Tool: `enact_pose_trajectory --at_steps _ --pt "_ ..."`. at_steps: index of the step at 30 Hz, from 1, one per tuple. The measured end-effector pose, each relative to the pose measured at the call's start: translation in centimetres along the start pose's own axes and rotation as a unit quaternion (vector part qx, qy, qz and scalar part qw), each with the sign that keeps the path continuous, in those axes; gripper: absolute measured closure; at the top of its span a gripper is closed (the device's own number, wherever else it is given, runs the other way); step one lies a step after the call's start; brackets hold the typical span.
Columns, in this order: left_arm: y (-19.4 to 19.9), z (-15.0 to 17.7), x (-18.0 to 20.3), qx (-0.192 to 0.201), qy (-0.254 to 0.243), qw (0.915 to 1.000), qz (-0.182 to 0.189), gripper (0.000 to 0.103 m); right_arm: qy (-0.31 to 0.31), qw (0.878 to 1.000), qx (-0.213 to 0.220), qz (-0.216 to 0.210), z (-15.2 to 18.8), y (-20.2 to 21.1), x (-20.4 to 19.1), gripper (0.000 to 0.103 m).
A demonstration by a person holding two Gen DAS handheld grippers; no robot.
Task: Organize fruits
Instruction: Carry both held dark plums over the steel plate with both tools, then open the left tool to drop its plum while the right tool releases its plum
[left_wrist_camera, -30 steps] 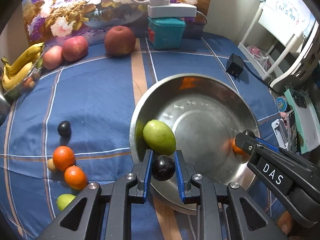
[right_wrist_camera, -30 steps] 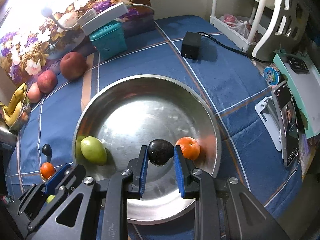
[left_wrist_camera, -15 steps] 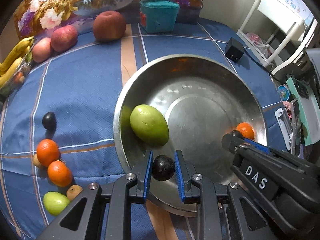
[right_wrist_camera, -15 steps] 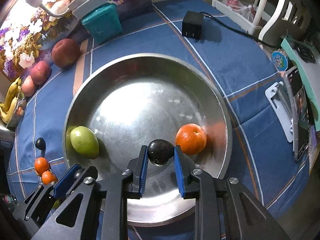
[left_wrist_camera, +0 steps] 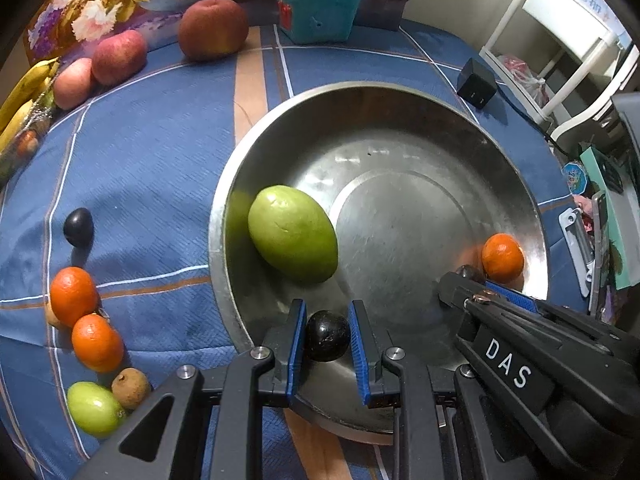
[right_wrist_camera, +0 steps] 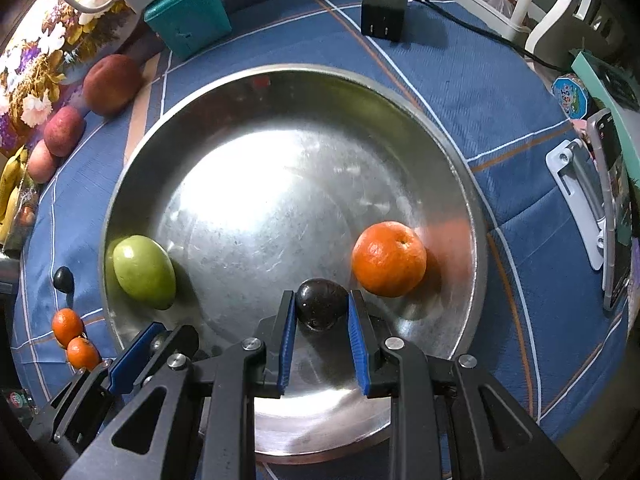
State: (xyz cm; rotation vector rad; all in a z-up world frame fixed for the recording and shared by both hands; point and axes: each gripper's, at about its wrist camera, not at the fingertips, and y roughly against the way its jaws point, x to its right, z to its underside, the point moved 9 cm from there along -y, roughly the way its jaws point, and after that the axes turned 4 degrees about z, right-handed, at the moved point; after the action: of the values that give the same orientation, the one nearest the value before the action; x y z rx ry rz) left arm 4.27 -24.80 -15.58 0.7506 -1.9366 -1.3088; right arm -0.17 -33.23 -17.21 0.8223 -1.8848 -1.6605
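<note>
small brown fruit (left_wrist_camera: 131, 388), left-wrist view only

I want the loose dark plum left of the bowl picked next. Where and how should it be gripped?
Grip the loose plum across its round middle, coming straight down from above. It sits alone on the cloth, clear of the oranges and the bowl, so fingers fit either side.
</note>
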Motion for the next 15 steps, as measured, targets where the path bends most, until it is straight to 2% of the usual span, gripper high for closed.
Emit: enact_pose_trajectory --at_steps 10,13,15 --pt "-0.26 -0.21 0.20 -0.003 -0.002 1.0000 -0.001 0.079 0.003 1.000 -0.001 0.001 0.07 -0.22 0.08 0.073" --pt "-0.12 -0.24 0.14 -0.003 -0.004 1.0000 0.000 0.078 0.002 1.000 -0.001 -0.001 0.03 -0.46 -0.19 0.065" --pt "0.00 -0.24 0.22 -0.002 -0.005 1.0000 0.001 0.077 0.001 1.000 0.000 0.001 0.04 -0.44 -0.03 0.064"
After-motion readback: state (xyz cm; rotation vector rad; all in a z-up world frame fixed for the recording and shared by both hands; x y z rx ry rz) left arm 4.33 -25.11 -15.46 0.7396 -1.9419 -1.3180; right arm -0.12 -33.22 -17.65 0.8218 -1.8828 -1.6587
